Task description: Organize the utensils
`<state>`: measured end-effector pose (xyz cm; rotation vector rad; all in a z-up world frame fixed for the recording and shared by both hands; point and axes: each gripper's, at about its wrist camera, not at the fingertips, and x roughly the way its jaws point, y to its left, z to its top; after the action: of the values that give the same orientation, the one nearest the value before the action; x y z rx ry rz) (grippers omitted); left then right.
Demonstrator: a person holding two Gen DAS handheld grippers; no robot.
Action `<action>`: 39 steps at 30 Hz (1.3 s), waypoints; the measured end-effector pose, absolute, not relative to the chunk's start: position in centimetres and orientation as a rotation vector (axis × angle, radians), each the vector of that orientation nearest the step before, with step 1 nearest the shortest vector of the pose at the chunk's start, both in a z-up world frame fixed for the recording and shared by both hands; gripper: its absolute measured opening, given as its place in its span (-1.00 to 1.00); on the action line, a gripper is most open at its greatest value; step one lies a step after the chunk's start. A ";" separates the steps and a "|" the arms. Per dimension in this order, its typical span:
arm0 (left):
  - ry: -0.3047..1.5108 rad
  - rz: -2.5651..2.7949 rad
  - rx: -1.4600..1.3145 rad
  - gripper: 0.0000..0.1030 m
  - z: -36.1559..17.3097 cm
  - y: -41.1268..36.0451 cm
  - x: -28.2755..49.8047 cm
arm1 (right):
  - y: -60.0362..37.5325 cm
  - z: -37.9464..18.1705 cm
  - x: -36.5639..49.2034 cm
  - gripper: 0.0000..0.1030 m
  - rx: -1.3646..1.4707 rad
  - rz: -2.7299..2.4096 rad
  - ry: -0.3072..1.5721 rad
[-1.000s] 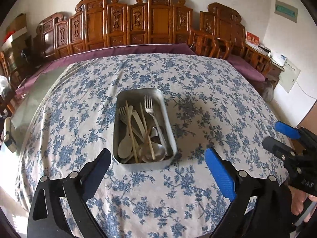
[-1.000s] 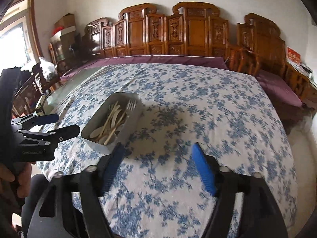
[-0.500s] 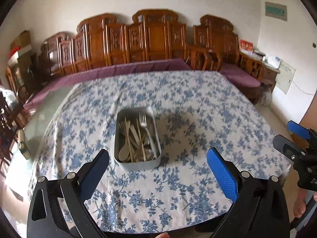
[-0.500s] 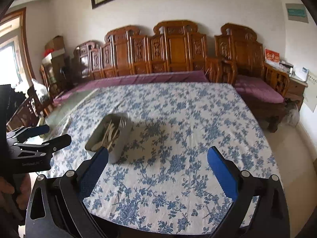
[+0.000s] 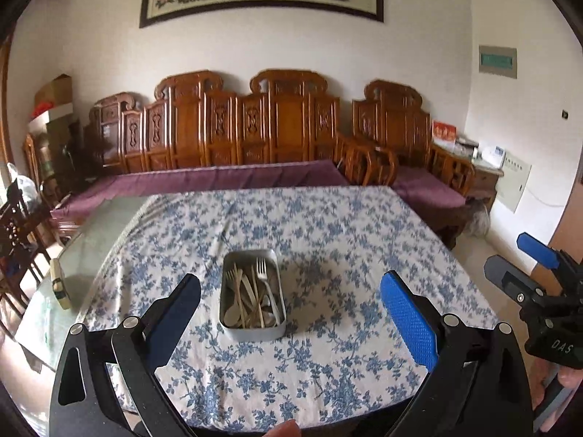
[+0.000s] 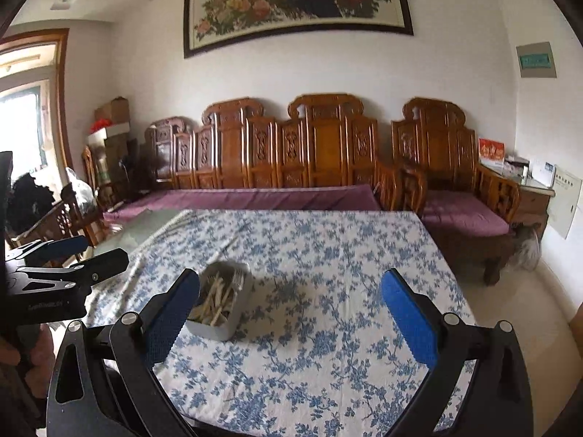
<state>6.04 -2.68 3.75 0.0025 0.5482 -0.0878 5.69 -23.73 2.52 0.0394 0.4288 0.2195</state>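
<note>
A grey metal tin (image 5: 252, 330) stands on the blue-flowered tablecloth (image 5: 328, 247) and holds forks, spoons and wooden chopsticks (image 5: 251, 296). It also shows in the right wrist view (image 6: 233, 322). My left gripper (image 5: 291, 317) is open and empty, pulled back above the table's near edge with the tin between its fingers in view. My right gripper (image 6: 291, 317) is open and empty, to the right of the tin. Each gripper shows at the edge of the other's view, the right one (image 5: 539, 273) and the left one (image 6: 69, 255).
Carved wooden benches (image 5: 255, 127) with purple cushions line the far wall. A small striped object (image 5: 60, 284) lies on the bare glass strip left of the cloth. A side cabinet (image 6: 528, 189) stands at the right wall, chairs (image 6: 54, 218) at the left.
Both grippers have drawn back and up from the table, so the tin looks smaller and farther. The wall painting has come into view. Both grippers stay open.
</note>
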 end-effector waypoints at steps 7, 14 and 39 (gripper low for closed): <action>0.472 -0.053 0.004 0.85 6.3 -2.0 3.5 | -23.7 5.4 3.6 0.95 0.044 0.219 0.357; 0.455 -0.057 -0.006 0.85 7.0 -1.7 2.2 | -23.7 6.6 2.3 0.95 0.036 0.198 0.314; 0.441 -0.045 0.005 0.85 7.2 -1.7 1.7 | -23.8 6.3 1.9 0.95 0.041 0.191 0.318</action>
<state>1.67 -1.71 7.15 0.0046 0.4410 -0.0448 1.95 -23.78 6.35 0.0413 0.3179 0.1910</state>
